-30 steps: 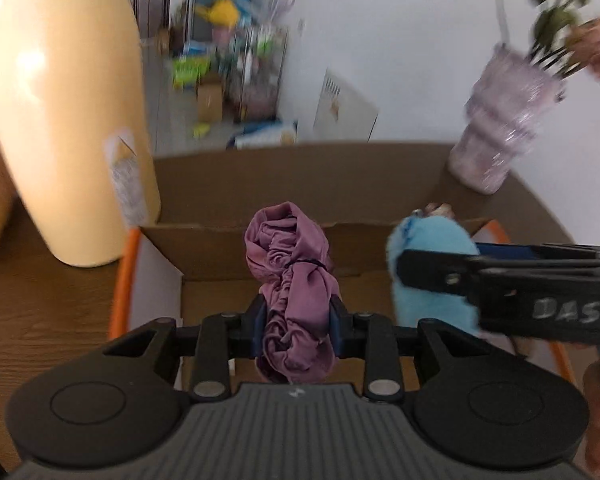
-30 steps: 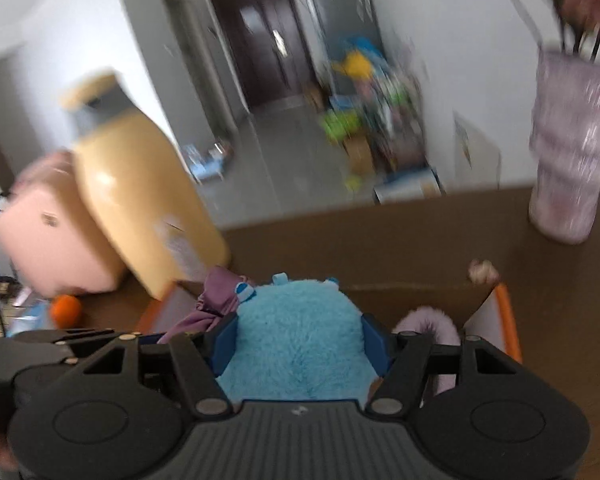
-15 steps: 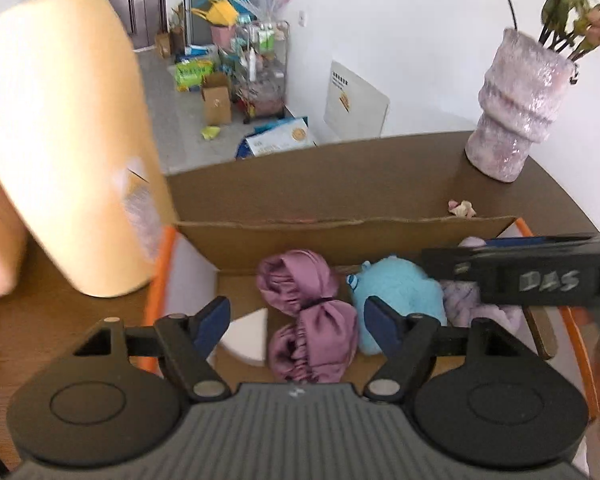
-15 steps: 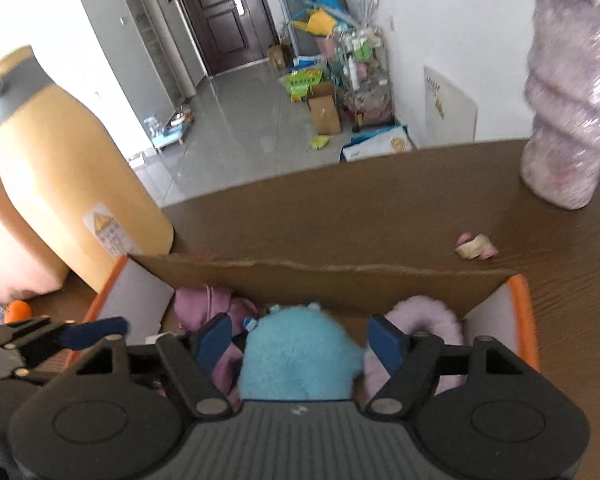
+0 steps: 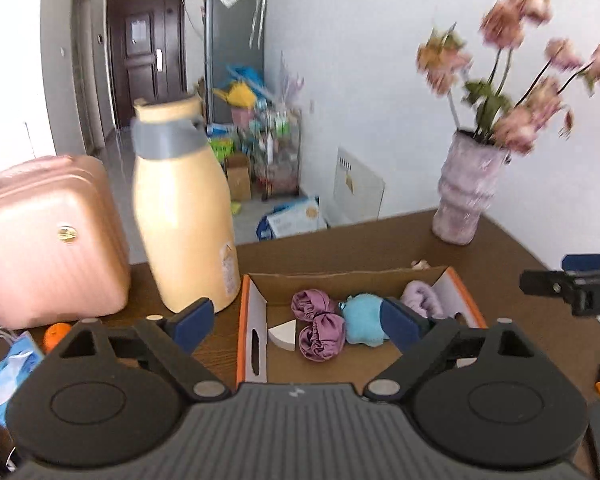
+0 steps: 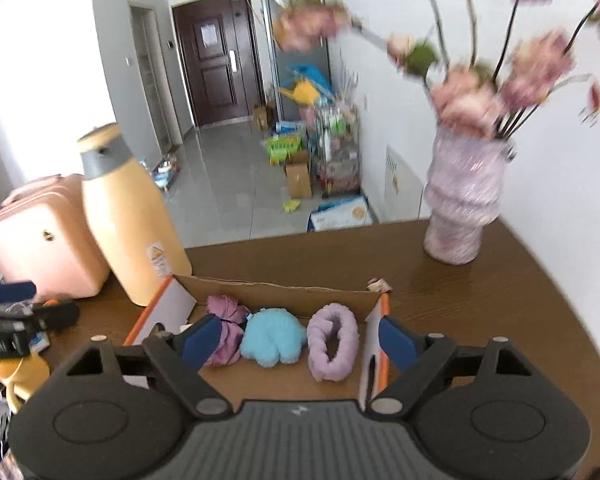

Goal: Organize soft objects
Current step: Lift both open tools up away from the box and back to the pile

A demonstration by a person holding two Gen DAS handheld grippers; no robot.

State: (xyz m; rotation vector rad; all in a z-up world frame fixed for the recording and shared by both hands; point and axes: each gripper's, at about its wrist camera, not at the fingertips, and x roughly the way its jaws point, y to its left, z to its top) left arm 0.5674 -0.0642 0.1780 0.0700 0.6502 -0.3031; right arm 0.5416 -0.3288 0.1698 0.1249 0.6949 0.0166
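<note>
An open cardboard box with orange edges sits on the brown table. Inside lie a mauve satin scrunchie, a blue plush toy, a lilac fluffy ring and a white wedge sponge. My left gripper is open and empty, held back above the box's near side. My right gripper is open and empty, also above the box. The right gripper's side shows at the left wrist view's right edge.
A tall yellow flask stands left of the box, with a pink suitcase beside it. A lilac vase of flowers stands at the back right. A small wrapper lies behind the box.
Both grippers opened and let go: the scrunchie and the blue plush now lie in the box. Both grippers have pulled back and up from the box.
</note>
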